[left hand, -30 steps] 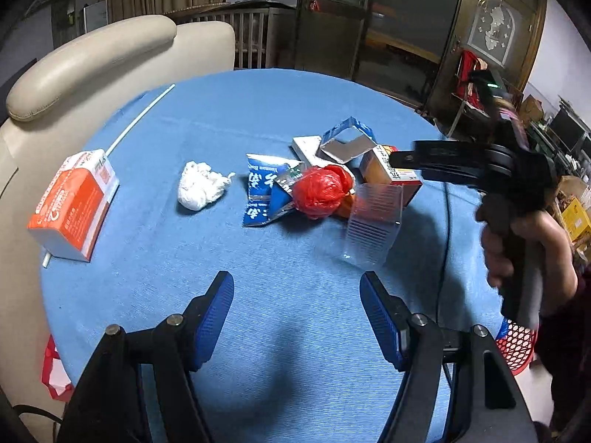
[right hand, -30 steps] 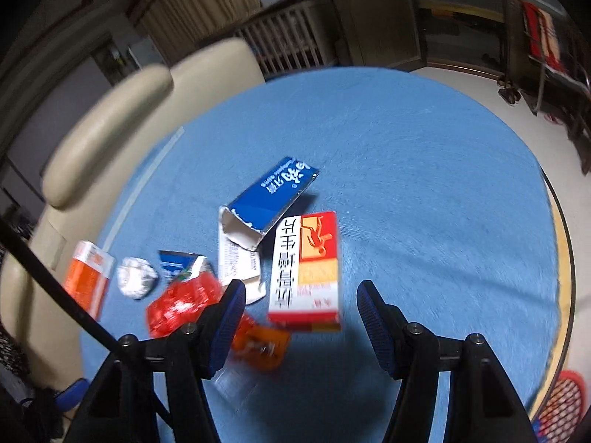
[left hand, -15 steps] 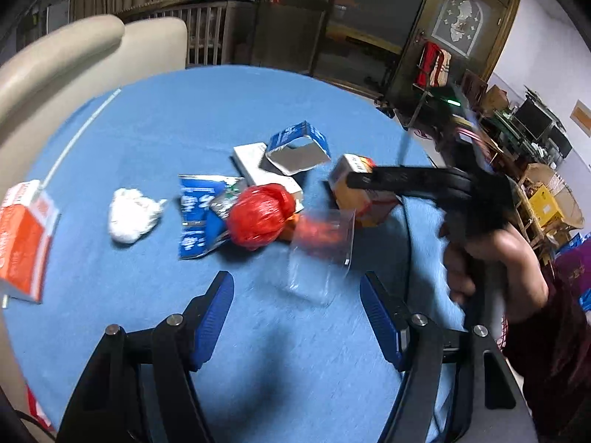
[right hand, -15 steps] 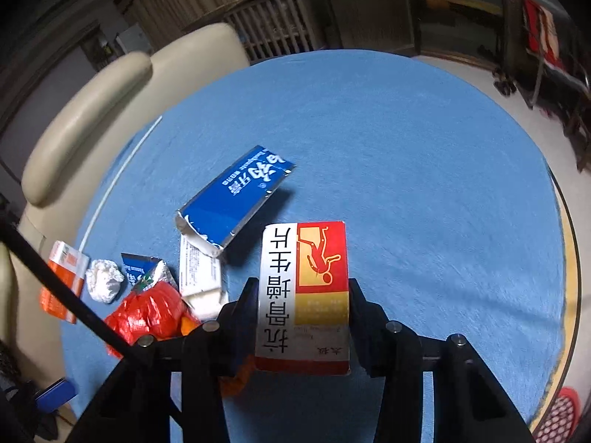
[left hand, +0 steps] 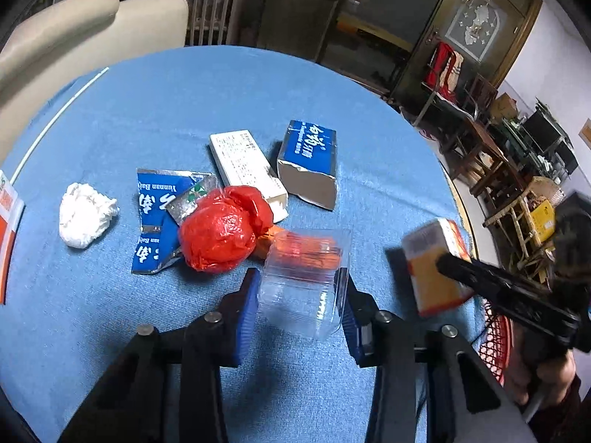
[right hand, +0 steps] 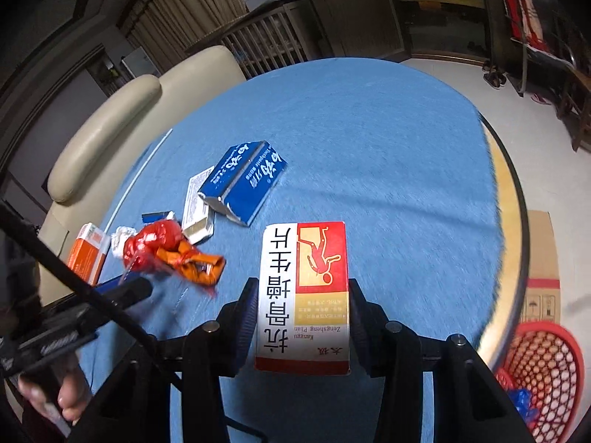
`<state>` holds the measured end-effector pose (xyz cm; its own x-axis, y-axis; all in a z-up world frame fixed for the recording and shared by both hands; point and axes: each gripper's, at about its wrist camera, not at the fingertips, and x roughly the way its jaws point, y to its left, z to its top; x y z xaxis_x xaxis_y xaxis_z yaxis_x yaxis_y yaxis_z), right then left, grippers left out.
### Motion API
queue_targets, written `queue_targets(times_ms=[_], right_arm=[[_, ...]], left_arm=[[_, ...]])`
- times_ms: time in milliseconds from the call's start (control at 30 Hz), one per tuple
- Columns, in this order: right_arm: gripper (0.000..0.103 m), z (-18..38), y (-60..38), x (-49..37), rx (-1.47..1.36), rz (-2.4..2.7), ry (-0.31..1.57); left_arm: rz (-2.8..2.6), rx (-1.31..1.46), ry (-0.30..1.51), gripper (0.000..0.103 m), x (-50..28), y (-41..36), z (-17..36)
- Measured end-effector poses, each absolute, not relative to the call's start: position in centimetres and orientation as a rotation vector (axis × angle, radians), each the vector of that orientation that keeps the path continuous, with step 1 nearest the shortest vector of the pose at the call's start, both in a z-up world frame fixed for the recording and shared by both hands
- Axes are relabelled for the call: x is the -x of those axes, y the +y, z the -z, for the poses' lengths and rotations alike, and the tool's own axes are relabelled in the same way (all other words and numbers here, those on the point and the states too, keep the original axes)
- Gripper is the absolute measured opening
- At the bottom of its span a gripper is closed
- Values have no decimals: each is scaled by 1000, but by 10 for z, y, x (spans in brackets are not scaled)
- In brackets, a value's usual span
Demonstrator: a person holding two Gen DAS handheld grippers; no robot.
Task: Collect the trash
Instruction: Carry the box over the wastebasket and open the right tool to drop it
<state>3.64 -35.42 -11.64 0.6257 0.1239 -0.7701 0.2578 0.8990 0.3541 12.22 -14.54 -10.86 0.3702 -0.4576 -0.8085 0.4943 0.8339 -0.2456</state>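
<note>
Jaws grip clear tub (left hand: pixel 303 284) (right: carton (right hand: pixel 303 295)).

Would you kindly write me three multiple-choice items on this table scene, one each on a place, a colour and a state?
1. Where is the red mesh basket?
A. on the table
B. below the table's edge, on the right
C. on the armchair

2. What colour is the crumpled plastic bag beside the tissue wad?
A. red
B. green
C. black

3. What does the right gripper hold?
A. nothing
B. the blue toothpaste box
C. the red and white medicine box

Answers:
1 B, the right wrist view shows it past the table rim.
2 A, it is bright red in both views.
3 C, the jaws clamp the box's two sides.
</note>
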Motion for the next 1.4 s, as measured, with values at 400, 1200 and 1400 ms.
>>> queue_targets(times_ms=[400,1200,1400], right_arm=[[48,109,-351,19,-525,63,830],[48,44,-349,131,-520,44,633],[48,37,-358,153,-534,53,594]], left_arm=[[556,-125,919,41,-84,-143,83],[497,-276,630,41,30,-168,-2],[480,-319,590,41,43,-181,-10]])
